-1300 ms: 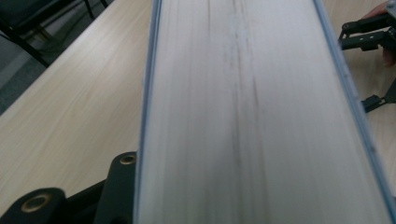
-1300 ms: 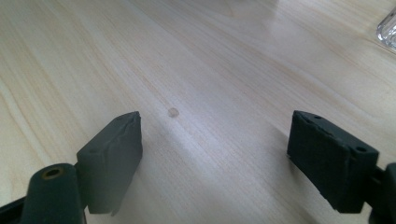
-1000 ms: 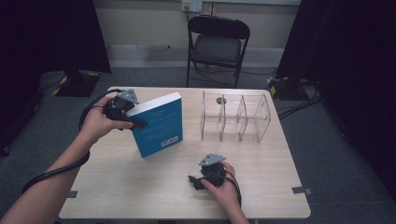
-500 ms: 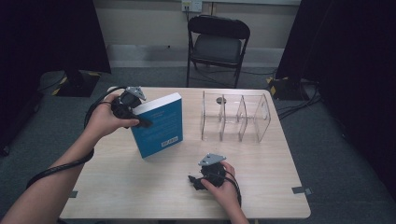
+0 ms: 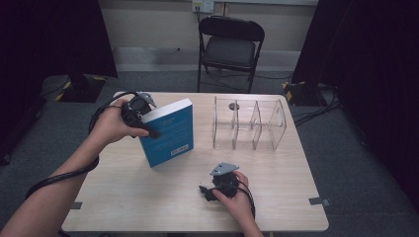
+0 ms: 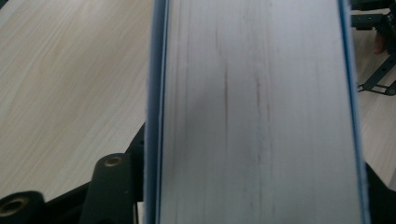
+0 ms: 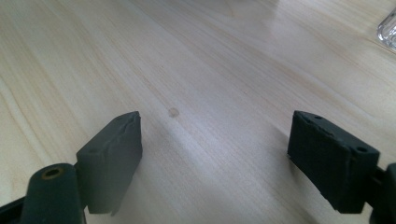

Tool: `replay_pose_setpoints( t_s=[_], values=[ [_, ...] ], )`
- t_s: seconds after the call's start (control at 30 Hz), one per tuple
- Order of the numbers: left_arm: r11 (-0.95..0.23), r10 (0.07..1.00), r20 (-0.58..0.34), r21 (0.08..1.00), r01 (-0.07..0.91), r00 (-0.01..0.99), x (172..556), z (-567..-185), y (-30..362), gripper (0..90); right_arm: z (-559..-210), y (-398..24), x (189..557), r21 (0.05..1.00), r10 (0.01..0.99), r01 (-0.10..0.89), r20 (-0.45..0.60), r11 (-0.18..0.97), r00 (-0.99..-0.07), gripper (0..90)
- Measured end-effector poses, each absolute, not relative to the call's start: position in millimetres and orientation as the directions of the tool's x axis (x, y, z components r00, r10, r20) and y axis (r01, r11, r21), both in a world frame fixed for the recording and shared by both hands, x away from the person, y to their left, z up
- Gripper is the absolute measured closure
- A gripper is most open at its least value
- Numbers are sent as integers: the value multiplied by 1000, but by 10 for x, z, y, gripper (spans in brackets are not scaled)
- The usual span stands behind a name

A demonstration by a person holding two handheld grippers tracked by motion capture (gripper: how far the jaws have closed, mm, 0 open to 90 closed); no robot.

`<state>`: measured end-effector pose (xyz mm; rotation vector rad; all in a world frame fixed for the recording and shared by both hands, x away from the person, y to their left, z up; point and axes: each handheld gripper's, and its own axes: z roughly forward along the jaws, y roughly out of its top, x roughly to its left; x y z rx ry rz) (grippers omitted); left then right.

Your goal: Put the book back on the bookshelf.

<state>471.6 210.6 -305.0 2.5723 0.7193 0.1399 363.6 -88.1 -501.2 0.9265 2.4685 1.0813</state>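
While the left gripper (image 5: 143, 127) straddles the blue book (image 5: 168, 131), its jaws have just been opening, and whether the pads press the covers I cannot tell; page edges (image 6: 252, 112) stand between them. The book tilts on its lower edge, so a loosened hold could let it topple flat. Nearer the person, the right gripper (image 5: 206, 192) rests wide and empty. Beyond the book stands the clear rack (image 5: 249, 123).
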Motion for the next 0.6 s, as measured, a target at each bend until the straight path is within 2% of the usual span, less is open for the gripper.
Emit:
replay_pose_setpoints(
  t_s=[0.27,0.33,0.6],
  values=[
    [-789,509,-14,391,474,860,4724,-3038,2065,504,-5012,-882,3636,737,660,441,-8,512,-751,172],
    [-803,488,5,396,446,873,4726,-3037,2071,527,-5011,-882,3636,737,660,441,-8,512,-751,172],
    [-792,500,15,413,450,866,4699,-3042,2063,566,-5012,-880,3635,737,661,443,-7,511,-750,172]
  ],
)
